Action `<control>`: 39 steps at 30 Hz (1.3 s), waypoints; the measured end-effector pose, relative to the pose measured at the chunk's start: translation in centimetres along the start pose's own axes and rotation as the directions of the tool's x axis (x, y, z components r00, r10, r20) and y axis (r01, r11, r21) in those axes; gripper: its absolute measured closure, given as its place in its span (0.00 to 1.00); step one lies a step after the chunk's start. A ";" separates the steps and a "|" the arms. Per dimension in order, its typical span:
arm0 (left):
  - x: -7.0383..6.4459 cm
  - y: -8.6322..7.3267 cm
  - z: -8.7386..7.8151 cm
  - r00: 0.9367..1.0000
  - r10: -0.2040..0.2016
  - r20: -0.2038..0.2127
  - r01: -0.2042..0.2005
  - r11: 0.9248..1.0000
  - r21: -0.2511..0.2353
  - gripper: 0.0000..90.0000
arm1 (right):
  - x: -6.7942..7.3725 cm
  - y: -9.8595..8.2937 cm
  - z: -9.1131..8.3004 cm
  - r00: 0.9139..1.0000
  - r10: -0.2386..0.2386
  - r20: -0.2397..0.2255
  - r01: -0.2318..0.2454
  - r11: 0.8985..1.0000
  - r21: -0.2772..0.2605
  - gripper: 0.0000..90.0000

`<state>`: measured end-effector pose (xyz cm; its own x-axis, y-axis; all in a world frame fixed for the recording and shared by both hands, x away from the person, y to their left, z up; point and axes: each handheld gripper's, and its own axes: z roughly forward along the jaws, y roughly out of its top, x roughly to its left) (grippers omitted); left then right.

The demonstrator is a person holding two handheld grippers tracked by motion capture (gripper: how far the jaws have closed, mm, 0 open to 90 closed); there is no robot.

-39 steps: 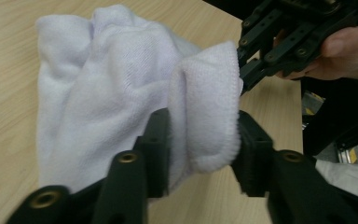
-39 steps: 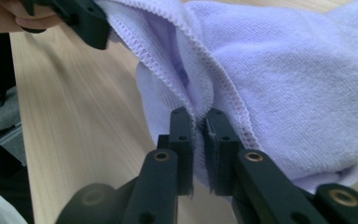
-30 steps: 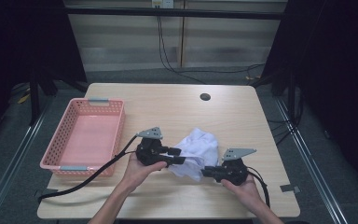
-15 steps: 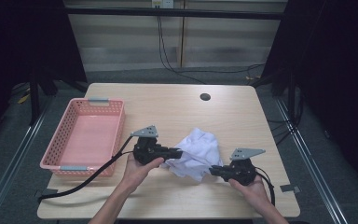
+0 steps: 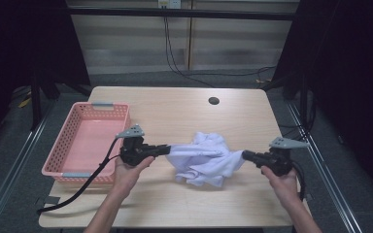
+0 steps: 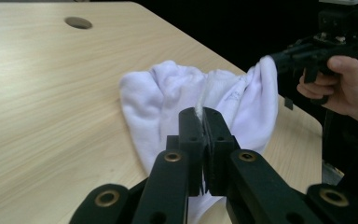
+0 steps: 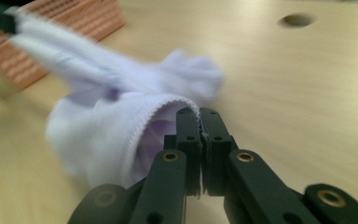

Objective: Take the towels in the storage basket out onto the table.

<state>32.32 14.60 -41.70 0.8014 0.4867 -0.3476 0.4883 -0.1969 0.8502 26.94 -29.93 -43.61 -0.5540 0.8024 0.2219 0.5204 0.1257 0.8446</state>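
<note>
While both tools pinch opposite edges of the white cloth (image 5: 205, 158), the spreading looks only partly done, as I judge it. The left tool (image 5: 164, 149) has its jaws pressed together on a fold of the fabric, and the left gripper view shows a thin ridge of white caught between the jaws. The right tool (image 5: 246, 155) is likewise clamped, its jaws closed on a hemmed edge, as the right gripper view makes plain. Between the two tools the cloth is drawn into a loose band, but its middle hangs bunched and rumpled, with the lower folds resting on the table (image 5: 184, 204) in front of the stretched part.

Taking the cloth as the landmark: the pink basket (image 5: 88, 143) sits well apart to its left, empty as far as can be seen, and the round hole (image 5: 213, 101) in the table lies beyond it, toward the far edge. The left hand (image 5: 128, 170) is just to its left and the right hand (image 5: 282, 179) just to its right, both nearer the person than the fabric.

What seems done is the picking up of two edges and a first pull apart. What is left, by my reading, is to open out the crumpled middle; whether the cloth is then to be folded or put in the basket cannot be told.
</note>
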 end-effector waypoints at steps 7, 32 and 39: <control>0.7 0.1 -2.5 0.993 -0.034 -0.111 0.030 0.999 -0.036 0.98 | -3.8 2.2 0.0 0.987 0.049 0.153 -0.043 0.998 -0.042 0.97; 0.6 -2.3 8.0 0.999 0.012 0.036 -0.018 0.983 0.184 0.56 | 1.4 1.3 4.4 0.997 -0.047 -0.053 0.051 0.997 0.066 0.49; 0.7 -4.1 10.1 0.999 0.018 0.036 -0.026 0.969 0.246 0.39 | 2.1 -1.2 8.5 0.995 -0.057 -0.087 0.071 0.982 0.174 0.34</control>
<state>34.37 7.19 -49.45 0.8219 0.4519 -0.3467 0.5372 -0.4125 0.7357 30.65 -23.44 -48.23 -0.6368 0.7404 0.2151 0.5849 0.2821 0.7605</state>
